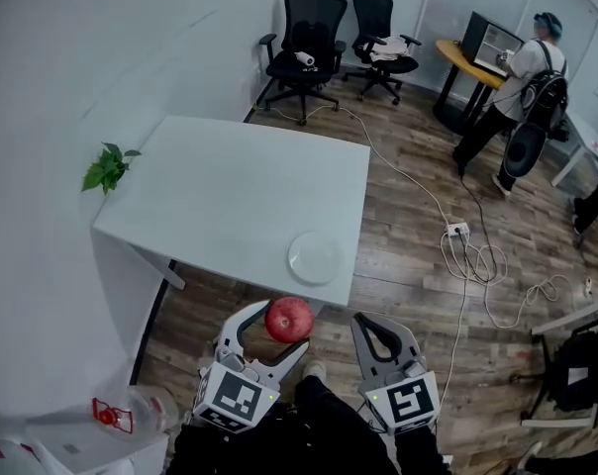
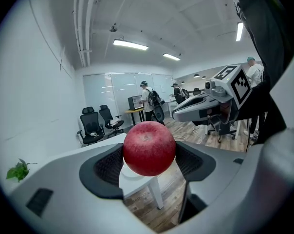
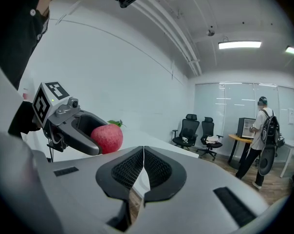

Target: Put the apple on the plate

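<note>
A red apple (image 1: 289,319) is clamped between the jaws of my left gripper (image 1: 282,327), held in the air just short of the white table's near edge. In the left gripper view the apple (image 2: 149,148) fills the gap between the two dark pads. A white plate (image 1: 315,257) lies on the table near its front right corner, a little beyond the apple. My right gripper (image 1: 375,331) hangs to the right of the left one, jaws pressed together with nothing in them. The right gripper view shows the apple (image 3: 107,137) in the left gripper to its left.
The white table (image 1: 230,191) stands against the left wall, with a small green plant (image 1: 107,168) at its left edge. Two black office chairs (image 1: 304,43) stand behind it. Cables and a power strip (image 1: 456,231) lie on the wood floor at right, where a person (image 1: 517,87) stands.
</note>
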